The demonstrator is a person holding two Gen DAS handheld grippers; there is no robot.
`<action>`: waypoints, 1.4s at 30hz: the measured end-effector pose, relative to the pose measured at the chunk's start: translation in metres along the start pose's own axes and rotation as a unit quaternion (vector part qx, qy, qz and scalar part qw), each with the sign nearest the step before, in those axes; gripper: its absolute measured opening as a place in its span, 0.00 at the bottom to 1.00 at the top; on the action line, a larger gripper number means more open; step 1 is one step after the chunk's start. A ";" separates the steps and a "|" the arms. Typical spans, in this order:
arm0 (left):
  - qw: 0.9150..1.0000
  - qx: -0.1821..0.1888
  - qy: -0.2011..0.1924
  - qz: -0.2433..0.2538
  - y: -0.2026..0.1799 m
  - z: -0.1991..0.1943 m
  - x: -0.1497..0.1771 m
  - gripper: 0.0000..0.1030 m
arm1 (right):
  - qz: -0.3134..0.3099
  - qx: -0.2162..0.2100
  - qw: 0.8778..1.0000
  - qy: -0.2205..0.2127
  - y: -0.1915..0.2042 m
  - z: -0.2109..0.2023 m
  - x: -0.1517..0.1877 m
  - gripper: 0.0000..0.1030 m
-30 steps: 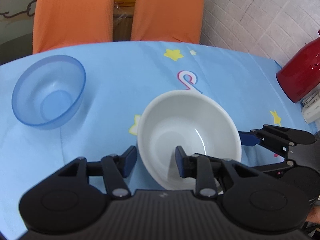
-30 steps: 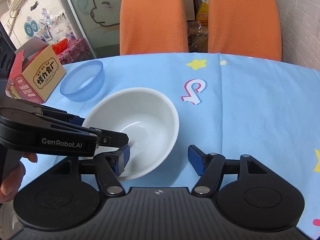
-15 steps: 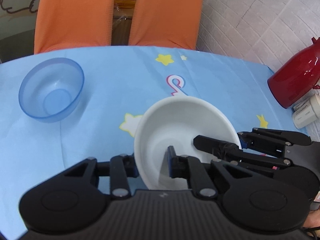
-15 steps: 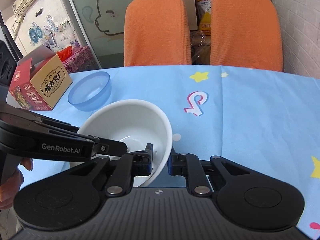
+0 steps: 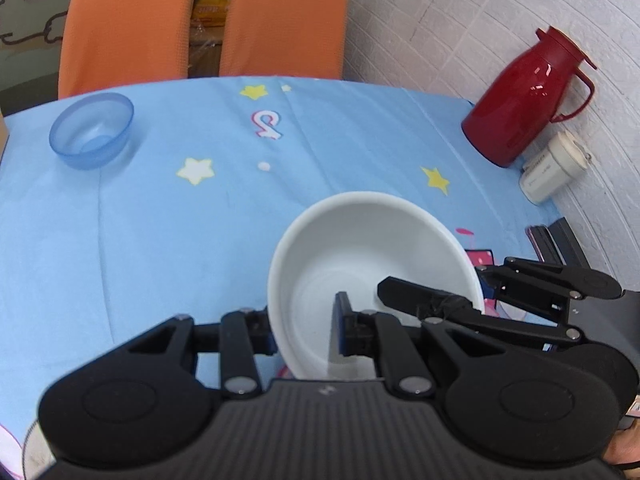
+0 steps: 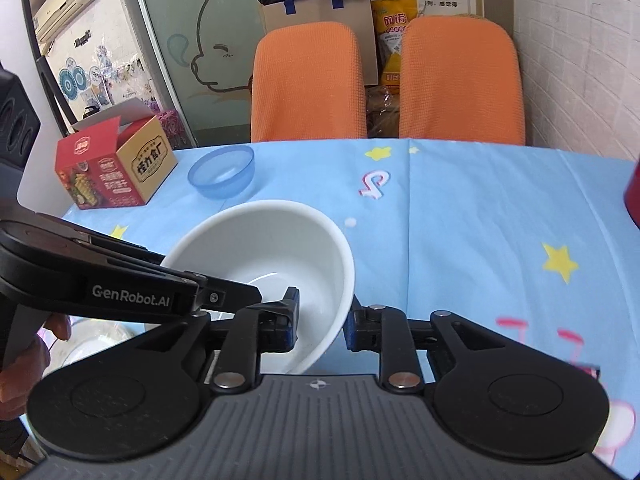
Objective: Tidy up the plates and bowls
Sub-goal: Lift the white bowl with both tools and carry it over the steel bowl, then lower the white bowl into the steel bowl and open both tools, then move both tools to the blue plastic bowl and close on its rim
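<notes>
Two handheld grippers share one white bowl [image 5: 372,264] above a table [image 5: 168,232] draped in a blue cloth printed with stars. The left gripper [image 5: 306,330] pinches the bowl's near rim, one finger outside the wall and the other inside the hollow, pads pressed tight on the thin wall. The right gripper [image 6: 322,320] clamps the opposite side of the rim in the same way, one finger inside and one outside; its jaws have just eased slightly apart, yet the wall sits gripped between them. The bowl tilts in both views and appears to be lifted off the cloth, though its underside is hidden, so contact with the table cannot be ruled out.

Each gripper shows in the other's camera: the right one reaches in from the right edge of the left wrist view, the left one from the left edge of the right wrist view, a person's hand [image 6: 24,364] wrapped round its handle.

Well apart from the white bowl, a clear blue bowl [image 5: 92,130] stands upright near the table's far left. A printed cardboard box [image 6: 116,166] with its flap open sits just beside the blue bowl. At the far right, by a white tiled wall, stands a red jug [image 5: 520,100] with a small white container [image 5: 554,168] next to it. Two orange chairs [image 6: 308,84] face the table's far edge.
</notes>
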State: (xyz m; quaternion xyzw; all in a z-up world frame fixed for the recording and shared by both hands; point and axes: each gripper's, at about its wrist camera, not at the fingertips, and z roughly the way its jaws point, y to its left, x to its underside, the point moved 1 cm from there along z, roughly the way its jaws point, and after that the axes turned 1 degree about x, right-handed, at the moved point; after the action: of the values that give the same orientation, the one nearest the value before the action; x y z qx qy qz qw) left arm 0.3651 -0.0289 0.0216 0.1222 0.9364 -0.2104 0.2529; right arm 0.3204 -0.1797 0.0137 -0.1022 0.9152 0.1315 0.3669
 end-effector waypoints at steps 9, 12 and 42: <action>0.999 0.013 0.031 0.020 -0.031 0.021 0.056 0.08 | 0.036 0.016 0.999 0.001 -0.006 -0.031 0.063 0.47; 0.999 0.006 0.034 0.023 -0.034 0.027 0.066 0.08 | 0.045 0.018 0.999 0.009 -0.010 -0.027 0.076 0.47; 0.990 -0.078 -0.113 0.023 0.038 -0.075 0.029 0.67 | 0.018 0.030 0.999 -0.026 0.000 -0.012 0.027 1.00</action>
State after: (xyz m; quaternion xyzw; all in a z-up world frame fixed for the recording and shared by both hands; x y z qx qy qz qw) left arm 0.3216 0.0424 0.0523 0.0989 0.9122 -0.1429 0.3712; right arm 0.2934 -0.1864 0.0037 -0.0716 0.9106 0.1133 0.3909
